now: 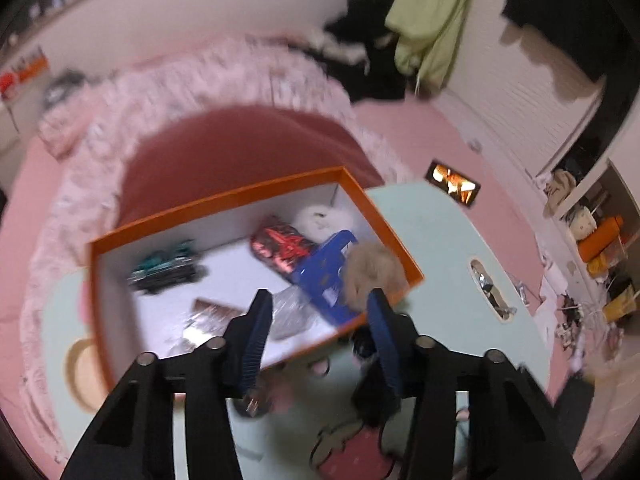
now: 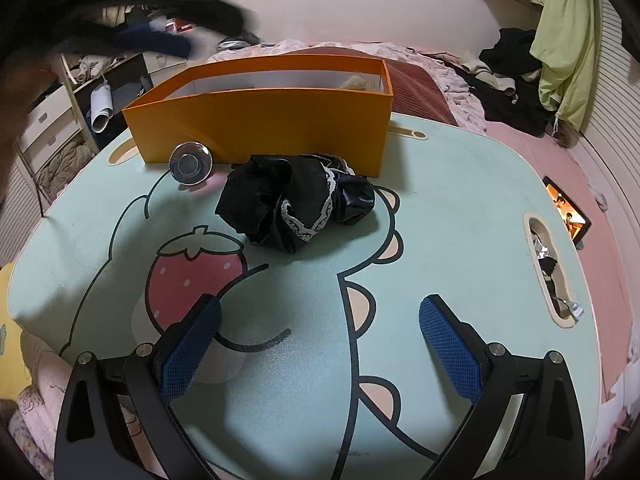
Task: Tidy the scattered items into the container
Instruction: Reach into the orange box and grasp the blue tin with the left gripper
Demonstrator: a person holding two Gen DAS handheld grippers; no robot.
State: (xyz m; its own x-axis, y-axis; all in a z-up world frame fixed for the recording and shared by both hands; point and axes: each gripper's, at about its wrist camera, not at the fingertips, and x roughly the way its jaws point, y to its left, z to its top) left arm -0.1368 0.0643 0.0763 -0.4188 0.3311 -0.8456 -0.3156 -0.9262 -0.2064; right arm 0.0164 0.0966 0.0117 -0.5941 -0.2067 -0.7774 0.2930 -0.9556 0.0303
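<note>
An orange box (image 1: 256, 190) stands on the mint green table (image 1: 448, 248); it also shows in the right wrist view (image 2: 264, 128). Inside lie a teal toy car (image 1: 168, 266), a red packet (image 1: 282, 246), a white fluffy ball (image 1: 322, 218), a blue plastic piece (image 1: 326, 276), a clear wrapper (image 1: 290, 314) and a beige fluffy ball (image 1: 372, 274) at the right wall. My left gripper (image 1: 320, 312) is open above the box's near edge, empty. My right gripper (image 2: 320, 320) is open and empty over the table. A black lace-trimmed cloth (image 2: 296, 200) and a shiny round lid (image 2: 191, 164) lie in front of the box.
The table sits on a bed with pink bedding (image 1: 168, 92). A lit phone (image 2: 568, 212) lies to the right of the table. A slot in the table's right side (image 2: 550, 272) holds small items. Clothes (image 2: 512, 72) are piled at the back right. Shelves (image 2: 68, 108) stand to the left.
</note>
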